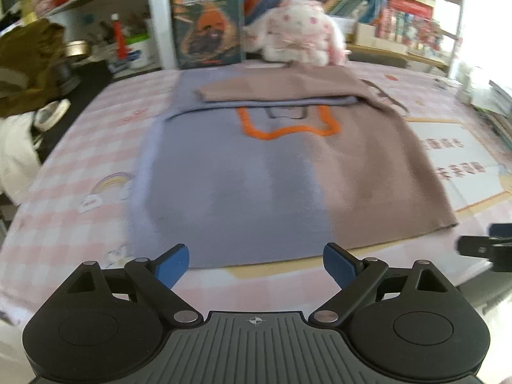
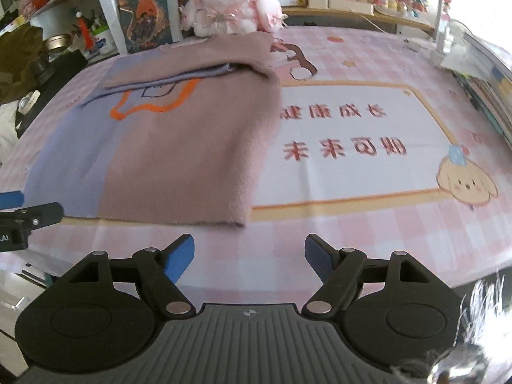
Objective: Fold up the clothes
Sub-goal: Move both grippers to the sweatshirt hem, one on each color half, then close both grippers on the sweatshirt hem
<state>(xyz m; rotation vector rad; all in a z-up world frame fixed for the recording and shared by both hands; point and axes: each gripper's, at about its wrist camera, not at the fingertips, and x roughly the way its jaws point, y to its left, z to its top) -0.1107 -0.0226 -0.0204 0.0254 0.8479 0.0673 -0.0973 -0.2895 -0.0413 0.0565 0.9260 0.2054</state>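
Observation:
A two-tone sweater (image 1: 256, 179), lilac on the left half and dusty pink on the right with an orange outline on its chest, lies flat on the table, its sleeves folded across the top. In the right wrist view the same sweater (image 2: 166, 147) fills the left half of the table. My left gripper (image 1: 256, 264) is open, hovering just short of the sweater's near hem with nothing between its blue pads. My right gripper (image 2: 249, 259) is open too, over bare tablecloth near the hem's right corner. Each gripper's tip shows at the edge of the other's view.
The table wears a pink checked cloth (image 2: 352, 240) with a white printed panel (image 2: 345, 134) to the sweater's right. A plush toy (image 2: 230, 3) and a book (image 1: 208, 22) stand at the far edge before shelves. Stacked items (image 2: 489, 89) line the right side.

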